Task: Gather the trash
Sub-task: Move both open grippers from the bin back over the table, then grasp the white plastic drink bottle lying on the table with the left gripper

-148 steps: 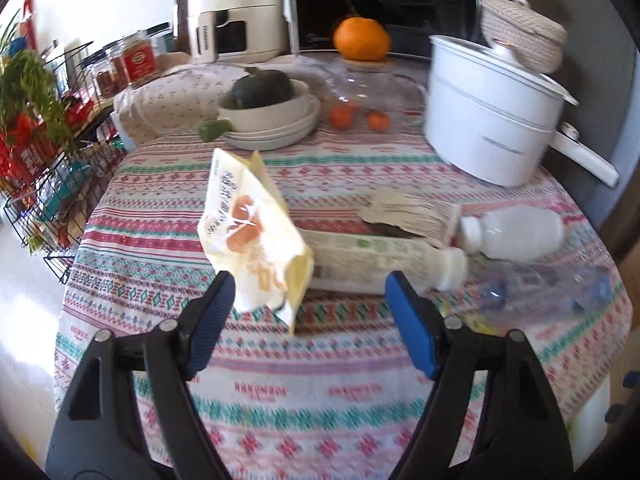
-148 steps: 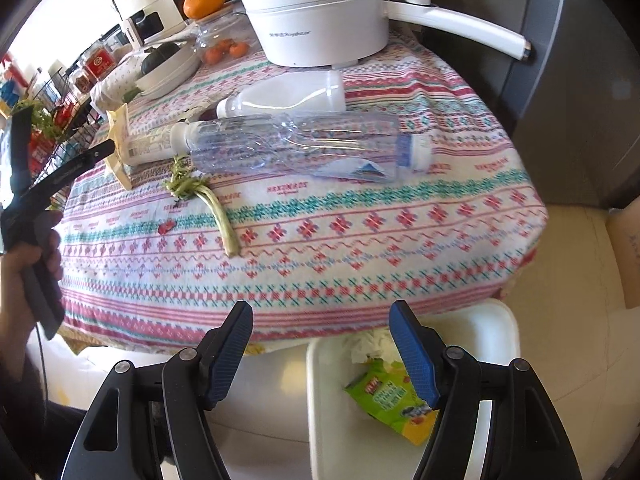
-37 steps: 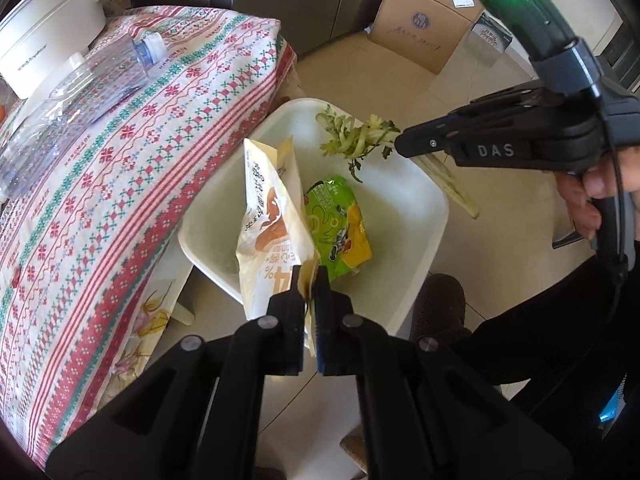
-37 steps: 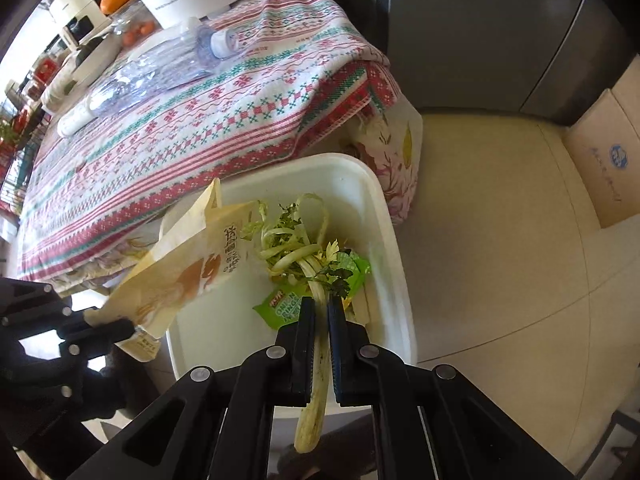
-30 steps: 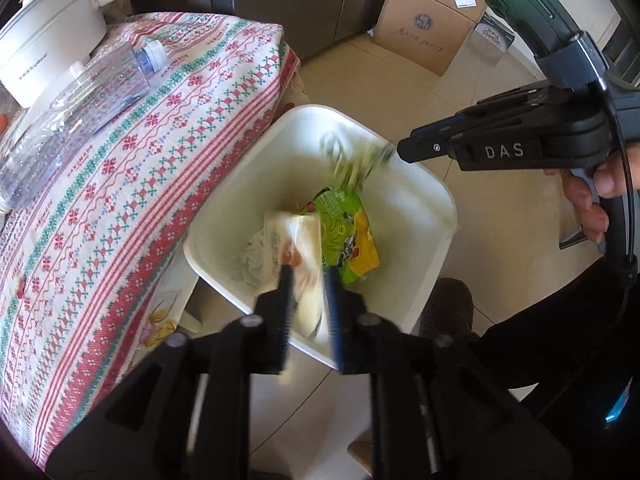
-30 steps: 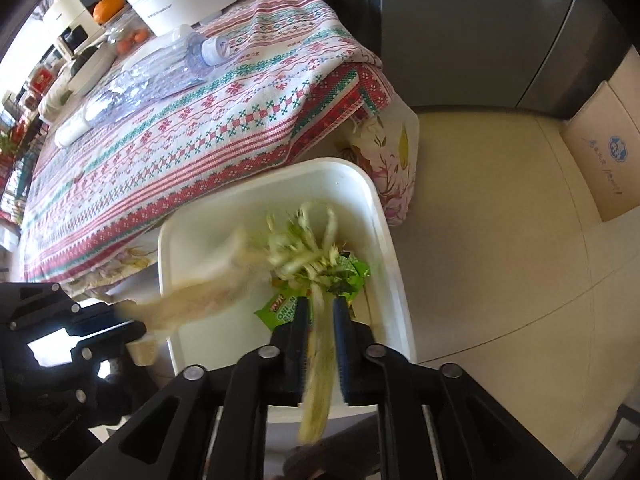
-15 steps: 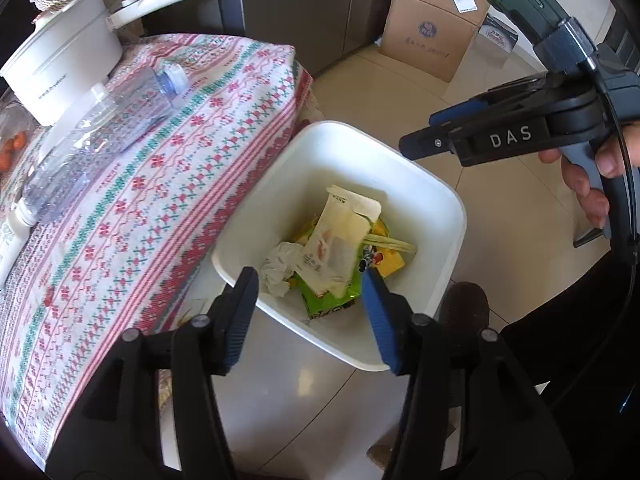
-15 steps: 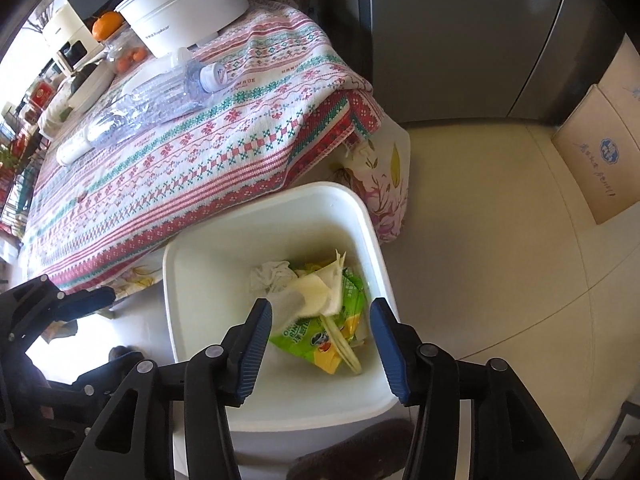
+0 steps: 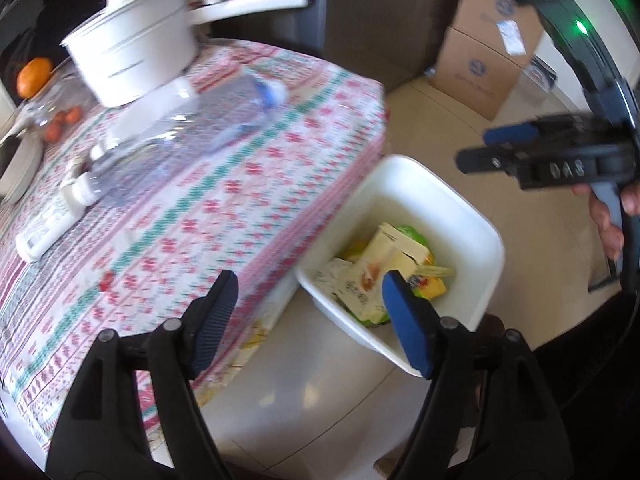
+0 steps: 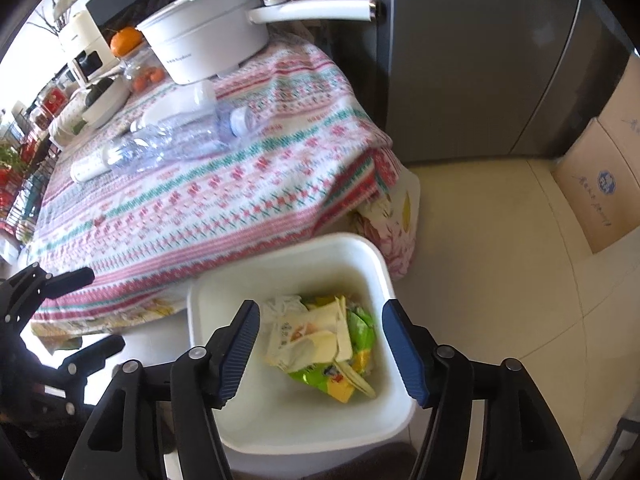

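Opening empty above bin [image 10: 384, 268]: right hand-held gripper [image 10: 320, 340].

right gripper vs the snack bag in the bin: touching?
Apart. In the right wrist view the right gripper hangs above the white bin, jaws opening with nothing between them; the snack bag lies down inside, clear of both pads.

Three bottles [image 10: 176, 140], one pot [image 10: 204, 44], one bin [image 10: 288, 264], two boxes [image 9: 480, 68].
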Demonstrator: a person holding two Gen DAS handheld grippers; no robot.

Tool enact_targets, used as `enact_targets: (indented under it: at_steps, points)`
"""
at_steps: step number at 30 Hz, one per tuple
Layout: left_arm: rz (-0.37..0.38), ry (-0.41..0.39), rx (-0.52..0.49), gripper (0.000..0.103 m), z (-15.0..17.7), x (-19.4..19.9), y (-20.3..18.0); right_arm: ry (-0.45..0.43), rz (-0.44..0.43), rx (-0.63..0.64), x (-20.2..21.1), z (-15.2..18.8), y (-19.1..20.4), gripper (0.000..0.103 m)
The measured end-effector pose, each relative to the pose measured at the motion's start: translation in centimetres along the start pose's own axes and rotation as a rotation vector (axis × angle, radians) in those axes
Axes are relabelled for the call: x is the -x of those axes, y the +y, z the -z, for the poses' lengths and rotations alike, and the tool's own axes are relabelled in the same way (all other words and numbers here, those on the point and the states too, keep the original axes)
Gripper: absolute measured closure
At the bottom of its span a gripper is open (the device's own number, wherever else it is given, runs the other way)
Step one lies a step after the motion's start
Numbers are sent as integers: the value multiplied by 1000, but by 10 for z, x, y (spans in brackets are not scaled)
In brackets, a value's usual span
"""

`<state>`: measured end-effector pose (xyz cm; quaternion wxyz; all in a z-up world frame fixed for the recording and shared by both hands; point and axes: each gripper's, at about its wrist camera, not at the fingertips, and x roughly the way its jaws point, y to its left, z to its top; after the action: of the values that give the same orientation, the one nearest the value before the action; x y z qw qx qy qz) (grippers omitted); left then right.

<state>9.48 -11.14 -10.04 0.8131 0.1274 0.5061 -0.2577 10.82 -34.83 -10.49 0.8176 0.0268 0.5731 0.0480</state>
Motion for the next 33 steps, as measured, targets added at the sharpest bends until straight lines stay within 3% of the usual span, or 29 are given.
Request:
enact_targets:
  at_steps: [11, 17, 23, 26, 30, 33]
  points:
    - [-118, -18, 78, 23, -18, 9, 83, -10, -5, 63, -5, -19, 35, 34]
    - [-250, 14, 12, 23, -25, -7, 157, -44, 15, 116, -3, -33, 50, 27]
    - [-283, 35, -79, 23, -43, -24, 217, -11, 21, 150, -22, -37, 63, 27]
    - [-270, 72, -154, 23, -53, -38, 234, 1, 26, 159, -27, -39, 66, 27]
    - [-268, 184, -257, 23, -61, -69, 247, 7, 25, 147, -32, -42, 65, 27]
    - [-249, 258, -278, 23, -62, -90, 256, 15, 29, 142, -36, -43, 65, 27]
